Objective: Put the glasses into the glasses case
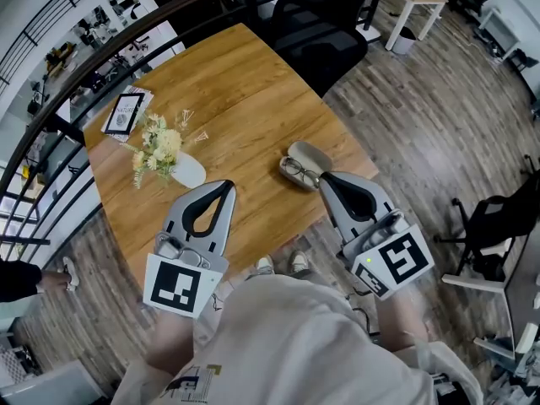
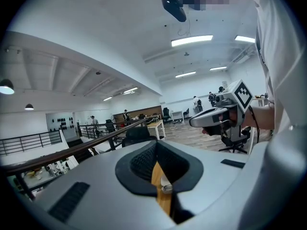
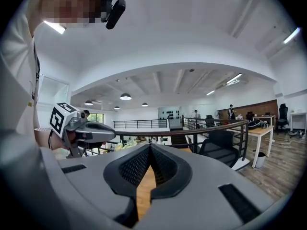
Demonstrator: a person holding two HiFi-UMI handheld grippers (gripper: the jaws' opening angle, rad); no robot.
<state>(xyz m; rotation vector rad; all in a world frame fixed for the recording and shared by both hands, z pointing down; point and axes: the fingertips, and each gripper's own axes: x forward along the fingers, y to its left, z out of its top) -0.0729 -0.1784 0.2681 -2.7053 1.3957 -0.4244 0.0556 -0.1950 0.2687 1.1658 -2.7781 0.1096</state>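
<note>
Glasses (image 1: 299, 172) are lying with dark frames in the nearer half of the open grey glasses case (image 1: 310, 153), which is sitting near the right edge of the wooden tabletop (image 1: 245, 91). The right hand-held gripper (image 1: 324, 179) is hovering just beside the case on its near side. Its jaws are pressing together at the tips and are gripping nothing. Whether those tips are touching the glasses is not showing clearly. The left hand-held gripper (image 1: 226, 186) is hanging over the tabletop, well apart from the case. Its jaws are likewise meeting at the tips and carrying nothing. Both hand-held grippers are pointing away from the person, nearly level. A white vase (image 1: 189, 172) holding pale flowers (image 1: 156, 146) is lying tilted just beyond the left hand-held gripper. A book (image 1: 126, 113) is resting towards the far left corner. A black office chair (image 1: 319, 25) is standing at the far end of the tabletop.
</note>
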